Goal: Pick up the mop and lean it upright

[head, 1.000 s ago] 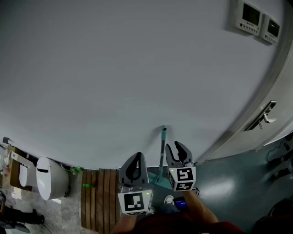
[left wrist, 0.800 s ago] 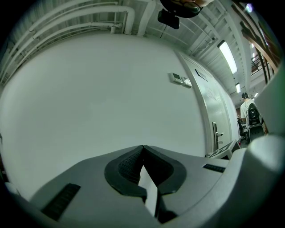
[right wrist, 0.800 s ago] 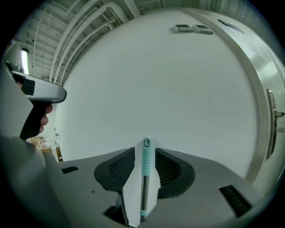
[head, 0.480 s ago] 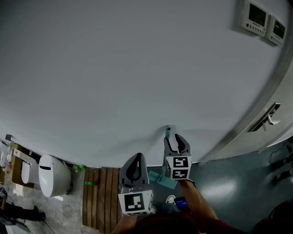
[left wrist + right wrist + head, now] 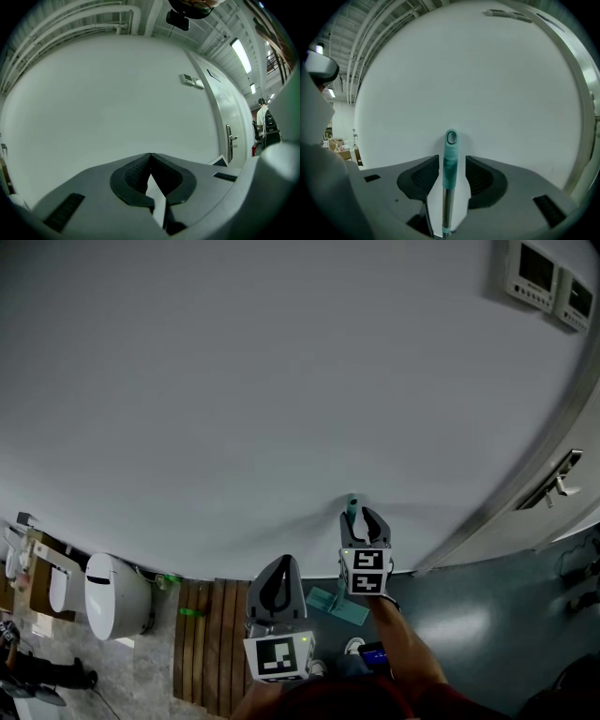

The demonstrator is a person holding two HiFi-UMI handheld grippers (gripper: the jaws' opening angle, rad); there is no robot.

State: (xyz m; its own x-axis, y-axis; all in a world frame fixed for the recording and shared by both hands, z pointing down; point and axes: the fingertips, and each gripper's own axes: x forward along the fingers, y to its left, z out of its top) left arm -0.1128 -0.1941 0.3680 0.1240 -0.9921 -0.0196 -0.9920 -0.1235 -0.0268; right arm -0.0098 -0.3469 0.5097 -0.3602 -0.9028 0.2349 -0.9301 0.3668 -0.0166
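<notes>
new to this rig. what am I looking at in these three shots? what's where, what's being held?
No robot here: a person holds a two-jaw claw in each hand. The head view comes from a camera on the person's head, looking down; the other two views ride on the claws and look along their jaws. The left claw is shut on nothing. The right claw is open, with the teal-tipped mop handle standing upright between its jaws; a gap shows on each side, so it isn't clamped. The mop head sits on the floor by the grey wall. To the left are a wooden slat mat and what looks like a white toilet.
</notes>
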